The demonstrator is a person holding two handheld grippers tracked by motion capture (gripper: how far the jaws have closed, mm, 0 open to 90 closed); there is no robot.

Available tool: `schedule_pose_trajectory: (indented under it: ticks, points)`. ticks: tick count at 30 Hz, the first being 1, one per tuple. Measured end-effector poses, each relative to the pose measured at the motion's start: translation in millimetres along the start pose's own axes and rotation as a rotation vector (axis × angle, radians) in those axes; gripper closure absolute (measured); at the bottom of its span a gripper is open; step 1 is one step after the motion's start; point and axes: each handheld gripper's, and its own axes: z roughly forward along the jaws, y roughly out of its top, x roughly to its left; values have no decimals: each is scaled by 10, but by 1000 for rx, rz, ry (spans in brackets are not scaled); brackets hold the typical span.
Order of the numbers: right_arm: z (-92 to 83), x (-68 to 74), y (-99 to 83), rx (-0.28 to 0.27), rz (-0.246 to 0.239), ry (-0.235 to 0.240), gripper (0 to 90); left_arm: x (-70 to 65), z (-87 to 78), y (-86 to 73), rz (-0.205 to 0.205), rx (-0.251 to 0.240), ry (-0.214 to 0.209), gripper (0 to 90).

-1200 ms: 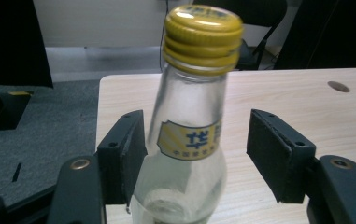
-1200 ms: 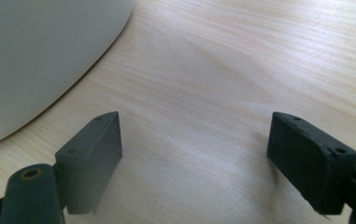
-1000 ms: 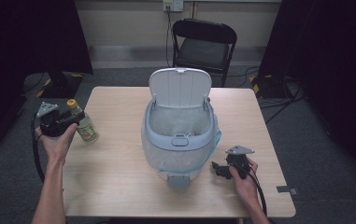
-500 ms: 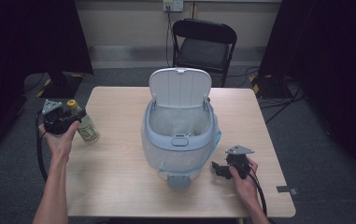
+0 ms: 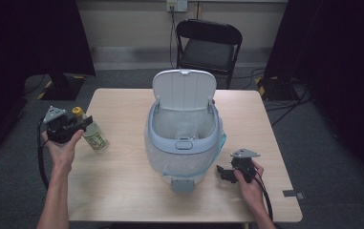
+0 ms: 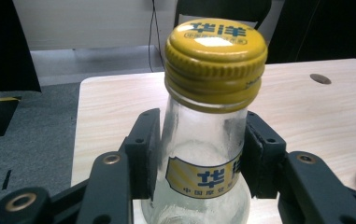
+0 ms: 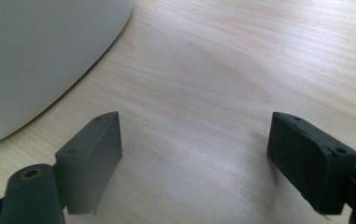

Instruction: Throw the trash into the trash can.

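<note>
Left tool: pads pressed on the clear glass bottle with yellow cap, having just closed in.
Right tool: jaws wide apart, empty, over the pale wooden worktop.

The bench is evenly lit from above, while the room around it is left in deep darkness. A white glare is seen on the yellow cap. The high view is soft and grainy.
</note>
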Motion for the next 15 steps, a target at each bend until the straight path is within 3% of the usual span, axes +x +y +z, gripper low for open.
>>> schedule_pose_trajectory:
  ticks: [7, 8, 9, 12, 15]
  points:
    - [0, 0, 0, 0, 0, 0, 169, -201, -143, -96, 30, 5, -57, 536]
    - [0, 0, 0, 0, -1, 0, 169, -232, -164, -100, 53, 35, -64, 535]
    - [0, 0, 0, 0, 0, 0, 169, -273, -188, -112, 64, 32, -67, 536]
    - [0, 0, 0, 0, 0, 0, 169, -347, -230, -154, 55, 18, -114, 536]
    - [1, 0, 0, 0, -1, 0, 169, -406, -275, -164, 92, 35, -124, 536]
